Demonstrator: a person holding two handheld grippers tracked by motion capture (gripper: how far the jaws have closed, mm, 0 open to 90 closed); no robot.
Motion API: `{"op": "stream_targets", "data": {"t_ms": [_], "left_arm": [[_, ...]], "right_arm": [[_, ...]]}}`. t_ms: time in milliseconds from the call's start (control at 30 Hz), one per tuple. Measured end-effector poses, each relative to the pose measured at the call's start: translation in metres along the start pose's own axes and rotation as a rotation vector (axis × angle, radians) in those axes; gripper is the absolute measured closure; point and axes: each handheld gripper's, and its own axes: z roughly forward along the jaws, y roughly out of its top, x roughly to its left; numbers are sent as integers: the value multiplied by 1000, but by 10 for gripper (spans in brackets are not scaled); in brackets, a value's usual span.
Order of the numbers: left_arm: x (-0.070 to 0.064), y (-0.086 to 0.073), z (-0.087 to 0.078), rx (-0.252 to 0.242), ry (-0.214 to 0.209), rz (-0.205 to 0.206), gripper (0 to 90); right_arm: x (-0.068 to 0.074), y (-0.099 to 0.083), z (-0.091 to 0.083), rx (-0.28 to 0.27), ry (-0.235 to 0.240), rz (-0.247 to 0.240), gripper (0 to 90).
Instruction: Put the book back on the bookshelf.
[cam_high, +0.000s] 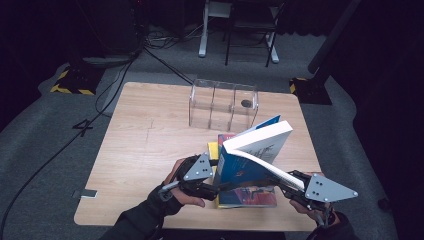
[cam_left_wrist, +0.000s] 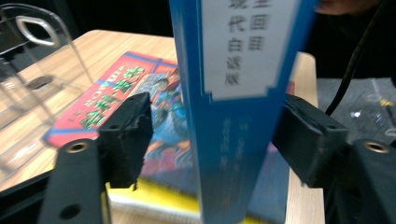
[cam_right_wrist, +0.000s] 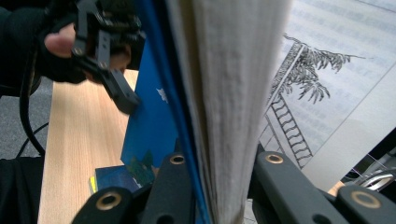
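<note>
From above, the left gripper (cam_high: 212, 186) sits at the near edge of the table (cam_high: 145, 145), its tip against the spine end of a blue book (cam_high: 250, 157) that stands tilted over a flat stack of other books (cam_high: 247, 196). The left gripper view adds what the high view cannot: the blue spine (cam_left_wrist: 224, 140) with white label stands between the two jaws, which are spread wider than the spine, with a gap on each side; beneath lies a red-covered book (cam_left_wrist: 140, 93) on a yellow one (cam_left_wrist: 154, 203), and a clear plastic rack (cam_left_wrist: 42, 65) stands at far left. Farther right in the high view, the right gripper (cam_high: 295, 186) meets the book's fanned-out pages. The right gripper view shows its jaws clamped on the cover and a block of pages, beside an open page with a ladder-and-tree drawing (cam_right_wrist: 303, 93).
</note>
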Motion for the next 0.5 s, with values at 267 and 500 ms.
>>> {"op": "stream_targets", "data": {"t_ms": [267,500], "left_arm": [[-1,8,15,-81,-23,26,494],[-2,12,17,-79,-28,54,551]], "right_arm": [[-7,0,-13,-16,-48,11,753],[-18,-2,-26,-47,-168,55,645]]}}
